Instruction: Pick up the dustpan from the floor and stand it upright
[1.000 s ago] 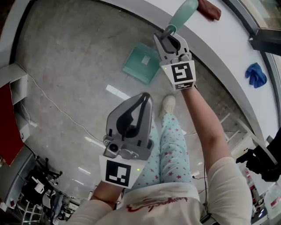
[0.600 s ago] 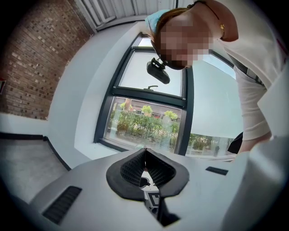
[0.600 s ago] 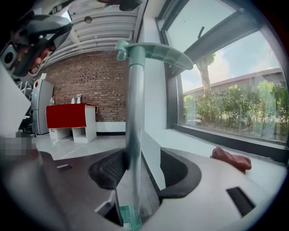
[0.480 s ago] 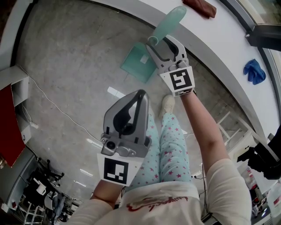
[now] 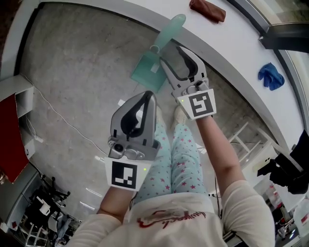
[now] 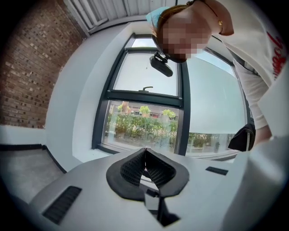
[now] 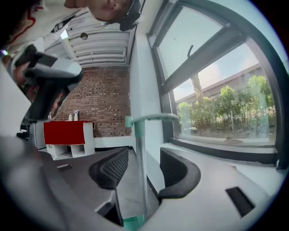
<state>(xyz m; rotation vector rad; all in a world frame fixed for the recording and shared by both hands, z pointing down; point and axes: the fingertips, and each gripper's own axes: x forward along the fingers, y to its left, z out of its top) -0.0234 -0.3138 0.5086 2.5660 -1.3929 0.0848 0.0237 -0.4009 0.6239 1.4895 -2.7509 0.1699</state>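
The dustpan (image 5: 145,72) stands upright on the floor (image 5: 72,67) by the white sill (image 5: 227,46). It has a teal pan, a thin grey pole and a teal handle. The right gripper (image 5: 175,52) has just opened wide, and the pole stands untouched in the gap. The left gripper (image 5: 147,94) is pressed together and empty.

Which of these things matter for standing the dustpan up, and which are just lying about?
Job: dustpan, standing upright by the ledge; right gripper, jaws just opened, handle between them, ungripped.
Lying about: brown cloth; blue cloth; floor cable; red cabinet; left gripper, shut, idle.
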